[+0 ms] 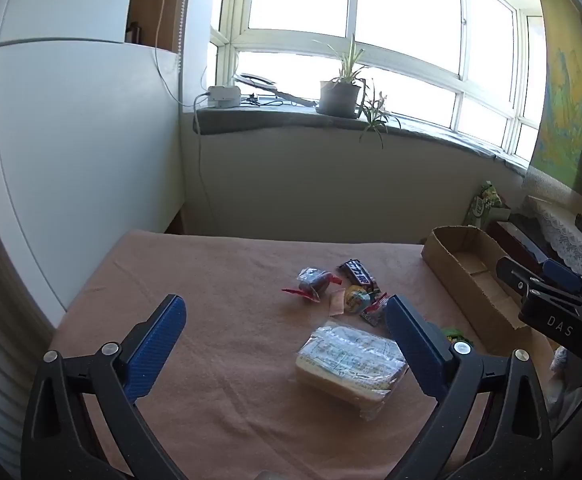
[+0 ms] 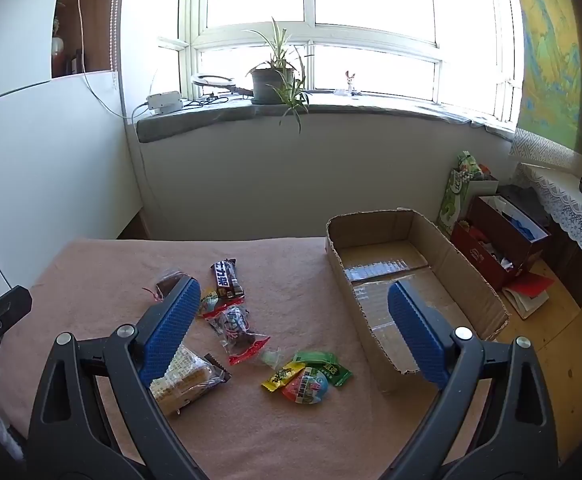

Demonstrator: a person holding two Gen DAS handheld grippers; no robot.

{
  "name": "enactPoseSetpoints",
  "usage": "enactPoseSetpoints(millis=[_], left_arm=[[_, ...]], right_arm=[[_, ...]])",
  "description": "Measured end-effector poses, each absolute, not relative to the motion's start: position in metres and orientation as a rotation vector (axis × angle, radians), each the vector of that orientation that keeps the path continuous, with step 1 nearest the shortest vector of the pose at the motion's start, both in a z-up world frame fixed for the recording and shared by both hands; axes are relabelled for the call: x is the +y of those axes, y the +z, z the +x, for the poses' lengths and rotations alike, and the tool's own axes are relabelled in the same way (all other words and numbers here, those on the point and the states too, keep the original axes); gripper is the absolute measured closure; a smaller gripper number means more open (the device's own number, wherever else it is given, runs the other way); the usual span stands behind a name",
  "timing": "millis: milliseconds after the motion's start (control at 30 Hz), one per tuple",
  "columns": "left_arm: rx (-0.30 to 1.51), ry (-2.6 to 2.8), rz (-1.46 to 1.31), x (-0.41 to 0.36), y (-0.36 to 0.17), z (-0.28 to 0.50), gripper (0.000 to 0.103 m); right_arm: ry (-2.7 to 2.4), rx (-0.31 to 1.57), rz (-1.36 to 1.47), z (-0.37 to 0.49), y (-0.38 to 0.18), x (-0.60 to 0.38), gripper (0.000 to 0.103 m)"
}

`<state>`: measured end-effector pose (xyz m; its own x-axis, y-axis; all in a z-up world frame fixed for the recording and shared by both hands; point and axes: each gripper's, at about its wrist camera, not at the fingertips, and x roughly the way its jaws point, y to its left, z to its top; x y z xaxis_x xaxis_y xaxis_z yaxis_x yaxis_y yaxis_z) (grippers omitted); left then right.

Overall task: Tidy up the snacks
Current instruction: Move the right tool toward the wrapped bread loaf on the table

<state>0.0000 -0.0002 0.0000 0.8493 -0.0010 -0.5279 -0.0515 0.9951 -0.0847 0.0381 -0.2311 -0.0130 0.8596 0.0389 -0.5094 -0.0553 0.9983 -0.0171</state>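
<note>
Left wrist: right gripper [image 1: 547, 280] marked "DAS"; both grippers released, left gripper [image 1: 283, 320] too.

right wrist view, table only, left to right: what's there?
Clear-wrapped cake pack → dark chocolate bar → yellow sachet → green sachet → empty cardboard box.

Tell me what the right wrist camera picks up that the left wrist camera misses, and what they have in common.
Only the right wrist view shows the green and yellow candy packets, the small figurine on the windowsill and the cardboard box's bare floor. Only the left wrist view shows the whole of the clear-wrapped biscuit pack. Both share the pink tablecloth, the dark chocolate bar, the cardboard box, the potted plant, and an open gripper in front.
</note>
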Motion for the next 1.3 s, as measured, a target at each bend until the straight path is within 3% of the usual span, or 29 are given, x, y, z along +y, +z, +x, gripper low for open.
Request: enactPoseSetpoints(millis=[1300], left_arm=[[0.621,-0.003,-0.114,-0.002,-0.011,0.01,0.004]], right_arm=[[0.06,0.566,-0.061,0.045,-0.015,-0.222,0.006]])
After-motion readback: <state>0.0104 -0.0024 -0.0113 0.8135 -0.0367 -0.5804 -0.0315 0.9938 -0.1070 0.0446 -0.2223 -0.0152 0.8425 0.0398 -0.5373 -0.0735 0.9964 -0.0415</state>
